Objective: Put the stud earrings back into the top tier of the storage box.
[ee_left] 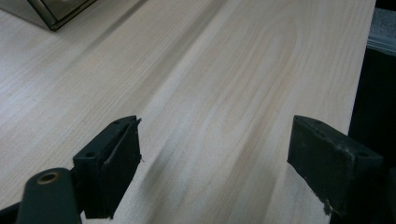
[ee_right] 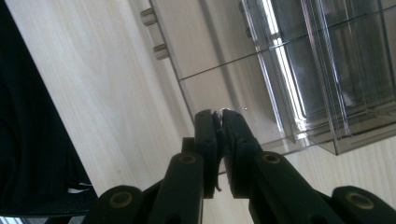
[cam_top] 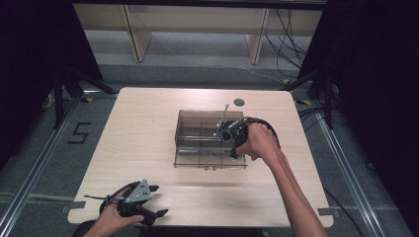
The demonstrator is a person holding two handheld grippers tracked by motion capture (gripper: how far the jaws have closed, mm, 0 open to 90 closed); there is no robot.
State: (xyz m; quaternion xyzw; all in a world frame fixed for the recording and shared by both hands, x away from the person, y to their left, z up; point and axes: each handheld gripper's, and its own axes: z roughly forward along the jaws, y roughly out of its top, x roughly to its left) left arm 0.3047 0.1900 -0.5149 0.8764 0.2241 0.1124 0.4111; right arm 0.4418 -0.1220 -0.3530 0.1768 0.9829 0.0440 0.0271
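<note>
A smoky clear plastic box (cam_top: 197,143) with several inner compartments sits at the middle of the wooden table (cam_top: 143,123). My right gripper (cam_top: 229,135) hovers over the box's right half, pointing down at it. In the right gripper view its jaws (ee_right: 219,114) are shut above the box's lid (ee_right: 299,70), and I see nothing clear between them. My left gripper (cam_top: 159,201) rests at the table's front left corner. Its jaws (ee_left: 215,158) stand wide open over bare wood with nothing between them. A corner of the box (ee_left: 56,11) shows far off in the left gripper view.
Two small hinges (ee_right: 154,32) sit on the box's front edge (cam_top: 210,168). A round grey cap (cam_top: 239,102) is set in the table behind the box. Dark curtains flank the table; cables lie on the floor at the back right.
</note>
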